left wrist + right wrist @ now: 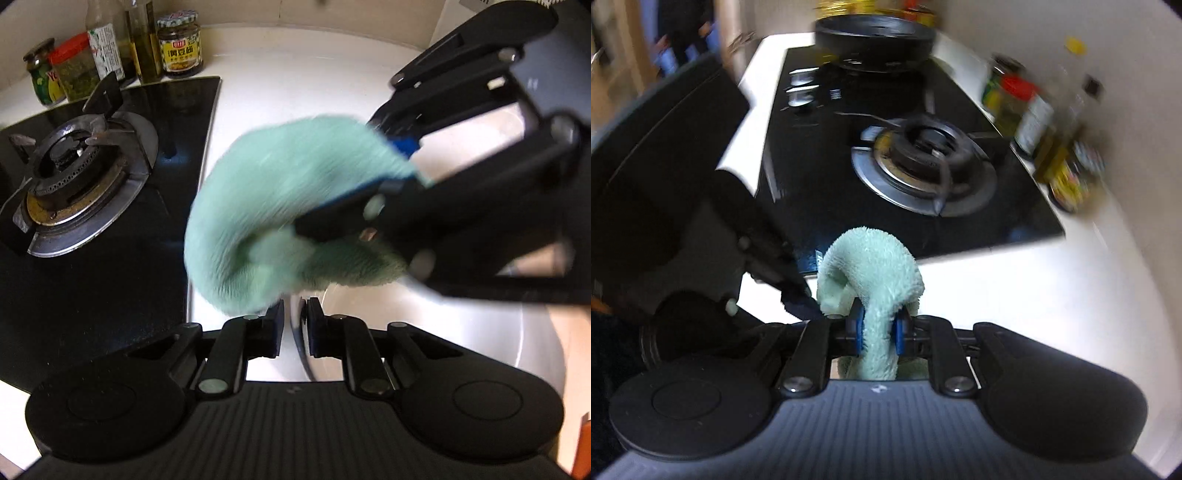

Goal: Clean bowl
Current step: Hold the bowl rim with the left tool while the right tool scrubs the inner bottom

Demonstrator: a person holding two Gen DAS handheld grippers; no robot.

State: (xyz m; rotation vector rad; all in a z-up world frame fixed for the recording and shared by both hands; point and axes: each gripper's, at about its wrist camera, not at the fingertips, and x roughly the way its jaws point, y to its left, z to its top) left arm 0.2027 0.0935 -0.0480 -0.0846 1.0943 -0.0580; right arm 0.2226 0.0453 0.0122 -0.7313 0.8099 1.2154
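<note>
White counter (280, 74), black glass hob (110, 229)

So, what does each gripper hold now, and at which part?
Right gripper pinches the green cloth at a bunched fold; left gripper grips the bowl rim.

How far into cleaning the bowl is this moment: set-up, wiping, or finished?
Wiping stage. Done: the left gripper is clamped on the steel bowl rim, and the right gripper is shut on the green cloth. In hand: the cloth sits at the bowl's rim, blurred. Left: whether the inside is clean cannot be judged; bowl and cloth are not yet released.
</note>
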